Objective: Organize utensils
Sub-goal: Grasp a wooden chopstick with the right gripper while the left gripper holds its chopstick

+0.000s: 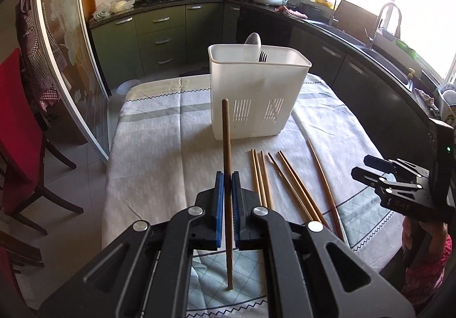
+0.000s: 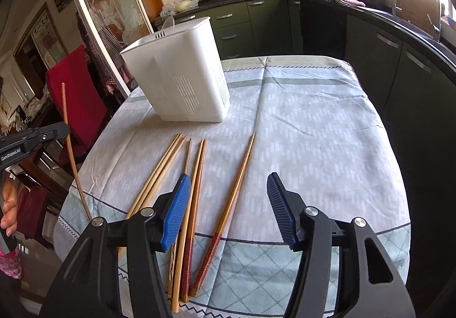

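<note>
Left tongs clamped on one long brown wooden chopstick, held near its middle and lifted clear of the table, which wears a pale grey-green patterned cloth. The stick stands nearly upright, tip pointing toward the tall white slotted plastic utensil holder. That attitude suits dropping it in from above.

The holder stands upright toward the far end of the table. A clear plastic spoon and a dark metal fork already poke out of it, heads up.

Right tongs stand open and hold nothing. They hover low over the remaining loose wooden chopsticks, which lie roughly parallel on the cloth on the near side of the holder. One red-handled chopstick lies a little apart, between the blue pads; probably the next pick.
</note>
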`<state>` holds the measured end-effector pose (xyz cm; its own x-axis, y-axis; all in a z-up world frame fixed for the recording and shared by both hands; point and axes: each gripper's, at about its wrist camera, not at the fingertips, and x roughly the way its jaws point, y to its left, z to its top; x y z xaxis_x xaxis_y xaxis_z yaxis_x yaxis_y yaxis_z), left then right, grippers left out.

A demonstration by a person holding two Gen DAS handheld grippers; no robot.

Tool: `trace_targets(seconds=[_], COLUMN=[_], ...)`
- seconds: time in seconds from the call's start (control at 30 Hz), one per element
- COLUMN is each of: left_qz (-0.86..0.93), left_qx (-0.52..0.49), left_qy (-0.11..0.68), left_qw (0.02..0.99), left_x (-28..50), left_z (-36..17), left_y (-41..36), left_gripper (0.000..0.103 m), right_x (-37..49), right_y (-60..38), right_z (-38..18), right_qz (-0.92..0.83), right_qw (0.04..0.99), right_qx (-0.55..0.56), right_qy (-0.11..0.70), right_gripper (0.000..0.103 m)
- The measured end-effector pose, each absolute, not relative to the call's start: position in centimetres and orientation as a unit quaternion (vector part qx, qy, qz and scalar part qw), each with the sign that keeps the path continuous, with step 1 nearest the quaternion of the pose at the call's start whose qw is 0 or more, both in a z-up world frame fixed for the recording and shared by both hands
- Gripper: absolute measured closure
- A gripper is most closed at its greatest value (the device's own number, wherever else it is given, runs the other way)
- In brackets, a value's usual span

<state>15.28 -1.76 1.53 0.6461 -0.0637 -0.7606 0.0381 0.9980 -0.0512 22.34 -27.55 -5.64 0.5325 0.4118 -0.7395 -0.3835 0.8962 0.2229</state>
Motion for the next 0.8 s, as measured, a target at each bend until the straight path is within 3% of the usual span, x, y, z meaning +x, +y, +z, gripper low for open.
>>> trace_targets(seconds=[0.2,0.37,0.73,0.8], left_qz=[-0.032,-0.041,-0.047,-0.048], left_qx=[-0.006,-0.008,-0.003,-0.001], left_qy=[0.397,0.393,0.39,0.39], left_qw=[0.917,0.918,0.919,0.92], left_x=[12.8,11.8,11.2,11.1], left_z=[2.6,2.9,3.0,3.1], left_y=[-1.8,-1.6,-1.7,-1.8], left_gripper=[0.098,0.098,0.098,0.098], right_x=[27.4,30.2,32.3,32.6], right_y=[-26.0,-24.6,-21.2,-20.9], right_z=[-8.0,-10.8,-12.4,-12.4], right_qz=[0.22,0.204,0.186,0.179], right_qw=[0.833,0.805,0.796,0.798], right_qx=[-0.016,-0.034,-0.083,-0.089], right_qy=[0.508,0.556,0.57,0.569], right_gripper=[0.05,0.065,0.077,0.085])
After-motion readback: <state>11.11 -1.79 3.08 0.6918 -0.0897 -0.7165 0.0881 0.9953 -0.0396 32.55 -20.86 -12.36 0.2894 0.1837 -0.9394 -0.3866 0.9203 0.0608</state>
